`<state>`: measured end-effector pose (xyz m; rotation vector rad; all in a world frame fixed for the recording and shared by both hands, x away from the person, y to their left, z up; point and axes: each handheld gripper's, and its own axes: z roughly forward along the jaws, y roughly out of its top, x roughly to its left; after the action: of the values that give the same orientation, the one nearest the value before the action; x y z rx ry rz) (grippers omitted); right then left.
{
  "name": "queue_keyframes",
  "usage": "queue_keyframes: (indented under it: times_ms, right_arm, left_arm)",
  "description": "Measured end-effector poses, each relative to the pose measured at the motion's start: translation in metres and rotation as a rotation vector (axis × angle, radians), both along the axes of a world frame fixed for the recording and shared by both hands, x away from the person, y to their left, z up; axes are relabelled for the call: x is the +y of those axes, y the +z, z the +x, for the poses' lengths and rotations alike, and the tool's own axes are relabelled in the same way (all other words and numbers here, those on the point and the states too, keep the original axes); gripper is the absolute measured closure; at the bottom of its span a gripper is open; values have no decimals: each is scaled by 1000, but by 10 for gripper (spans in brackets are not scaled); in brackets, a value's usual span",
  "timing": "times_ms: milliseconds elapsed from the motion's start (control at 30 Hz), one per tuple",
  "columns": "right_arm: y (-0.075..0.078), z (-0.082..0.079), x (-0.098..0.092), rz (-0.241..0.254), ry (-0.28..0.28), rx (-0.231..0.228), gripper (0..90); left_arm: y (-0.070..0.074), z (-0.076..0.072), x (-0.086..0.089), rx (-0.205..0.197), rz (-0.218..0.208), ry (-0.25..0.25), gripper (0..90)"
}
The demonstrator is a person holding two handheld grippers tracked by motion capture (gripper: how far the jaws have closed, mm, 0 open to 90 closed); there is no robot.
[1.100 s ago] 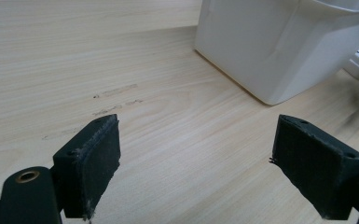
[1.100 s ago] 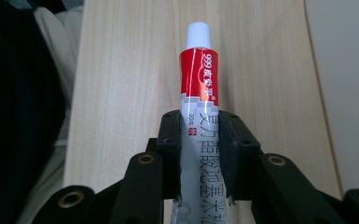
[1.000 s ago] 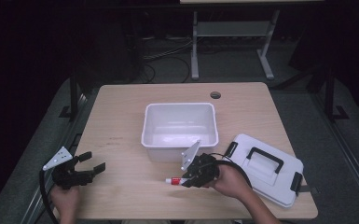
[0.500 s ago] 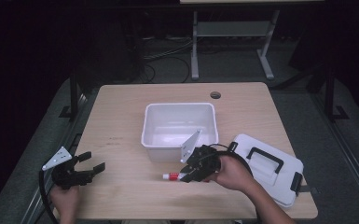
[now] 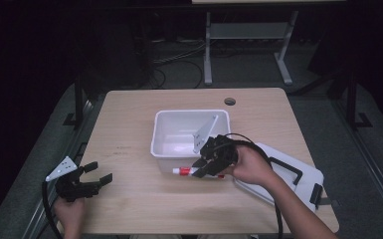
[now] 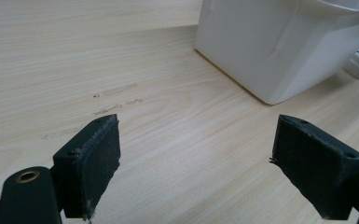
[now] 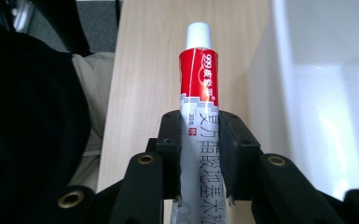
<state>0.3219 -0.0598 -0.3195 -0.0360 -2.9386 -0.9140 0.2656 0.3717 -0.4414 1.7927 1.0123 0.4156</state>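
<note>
- Right gripper (image 5: 201,167) held above the wooden table (image 5: 129,149), just in front of the white bin (image 5: 161,137), pinching a red, white and grey tube (image 5: 184,172).
- In the right gripper view, both black pads pressed against the tube's (image 7: 198,121) grey lower body, one on each side; red band and white cap standing clear beyond the jaw tips.
- Tube lying roughly level in the high view, cap pointing toward the person's left, off the tabletop, close to the bin's near wall; touching it or not, hard to tell from above.
- White wall of the bin (image 7: 317,93) running along the right side of the right gripper view, table surface under the cap.
- Left gripper (image 5: 97,180) near the table's front left corner, well apart from the bin and the tube, jaws spread wide with nothing between them.
- In the left gripper view, two black pads (image 6: 95,158) far apart over bare wood, bin corner (image 6: 270,46) farther off at upper right.
- White lid with a black handle (image 5: 293,172) lying flat on the table to the right of the bin, under the right forearm.
</note>
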Motion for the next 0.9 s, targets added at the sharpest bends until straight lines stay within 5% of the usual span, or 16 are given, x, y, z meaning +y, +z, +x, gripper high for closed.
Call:
queue_keyframes:
  times_ms: [400,900]
  right_arm:
    - [25,24,-3,-17,-26,-42,711]
    - [20,53,-5,-33,-64,-36,711]
  left_arm:
    - [0,0,-1,-3,-4,-1,145]
    - [0,1,-1,-6,0,-7,145]
